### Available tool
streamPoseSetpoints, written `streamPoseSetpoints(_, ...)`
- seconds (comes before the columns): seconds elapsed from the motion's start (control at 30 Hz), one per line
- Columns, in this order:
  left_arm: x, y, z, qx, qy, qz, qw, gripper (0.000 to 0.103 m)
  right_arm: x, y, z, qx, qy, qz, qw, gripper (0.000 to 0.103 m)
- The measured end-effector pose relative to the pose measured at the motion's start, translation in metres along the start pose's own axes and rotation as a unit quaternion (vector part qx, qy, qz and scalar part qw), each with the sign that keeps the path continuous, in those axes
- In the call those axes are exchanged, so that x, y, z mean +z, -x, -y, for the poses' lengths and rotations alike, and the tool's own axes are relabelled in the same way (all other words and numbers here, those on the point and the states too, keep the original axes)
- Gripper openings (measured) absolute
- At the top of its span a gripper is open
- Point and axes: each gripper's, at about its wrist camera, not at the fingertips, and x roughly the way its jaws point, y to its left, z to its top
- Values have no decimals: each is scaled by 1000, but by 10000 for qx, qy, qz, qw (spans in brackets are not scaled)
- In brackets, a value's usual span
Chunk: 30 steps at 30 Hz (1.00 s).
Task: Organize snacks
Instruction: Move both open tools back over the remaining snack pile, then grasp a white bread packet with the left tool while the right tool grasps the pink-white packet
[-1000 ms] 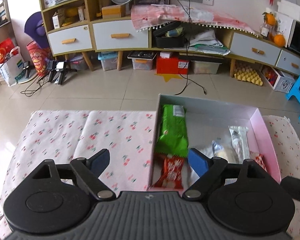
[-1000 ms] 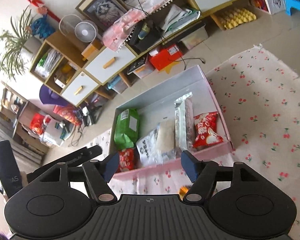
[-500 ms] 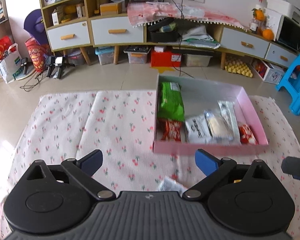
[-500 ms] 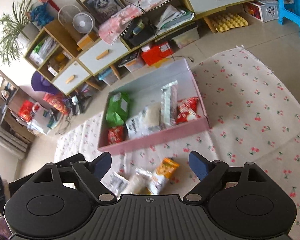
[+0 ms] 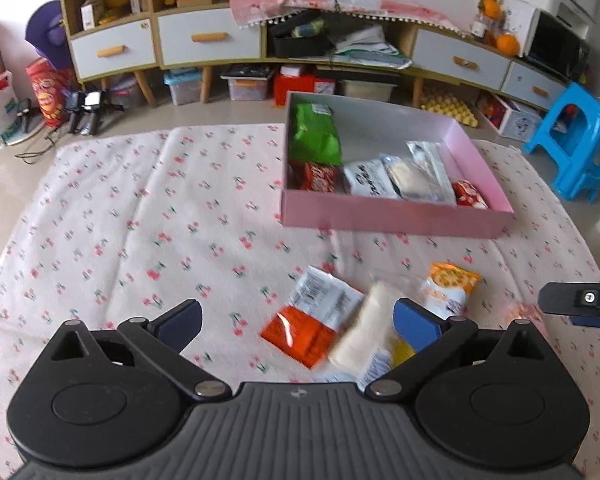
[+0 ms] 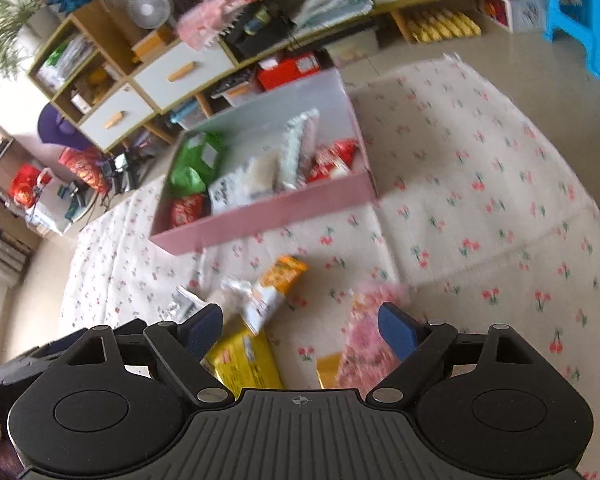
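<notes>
A pink box [image 5: 396,216] sits on the cherry-print cloth [image 5: 140,208] and holds a green pack [image 5: 314,136], a red pack [image 5: 318,176] and several white and clear packs. Loose snacks lie in front of it: an orange-and-white packet [image 5: 312,320], a cream bar [image 5: 364,336] and an orange bag [image 5: 448,288]. My left gripper [image 5: 296,316] hovers over them with its jaws opening and nothing pressed between the pads. My right gripper [image 6: 300,324] stands open above a yellow pack [image 6: 244,360] and a pink pack [image 6: 368,336], gripping neither.
The box [image 6: 260,220] lies just beyond the loose pile. Behind the cloth stand low cabinets [image 5: 208,40] with bins beneath. A blue stool [image 5: 576,140] is at the right. Bare cloth stretches to the left of the snacks.
Both grippers have drawn back from the box toward the near side of the cloth and spread wider. The loose snack pile has come into view under them.
</notes>
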Motion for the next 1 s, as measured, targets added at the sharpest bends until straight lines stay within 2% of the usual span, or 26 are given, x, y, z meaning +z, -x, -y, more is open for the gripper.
streamPoseSetpoints(0.07,-5,1,1,-110,-5,36,9999,102,-2,0,6,-163,-264,-83,9995,87)
streamPoseSetpoints(0.23,-10,2,6,-302,-161,10,9994,102,-8,-2,18,-191,-665,-366,9969,87)
streamPoseSetpoints(0.43,-17,-8,9,-358,-383,-106,9986,101,-15,-8,12,-511,-390,-472,9968,87)
streamPoseSetpoints(0.63,-24,-16,15,-602,-592,-274,9961,90,-19,-15,13,-573,-385,-620,9957,87)
streamPoseSetpoints(0.9,-27,-22,23,-747,-785,-436,9932,62,-20,-20,16,-702,-389,-663,9946,87)
streamPoseSetpoints(1.0,-27,-24,25,-746,-794,-491,9928,55,-20,-21,15,-724,-352,-657,9946,87)
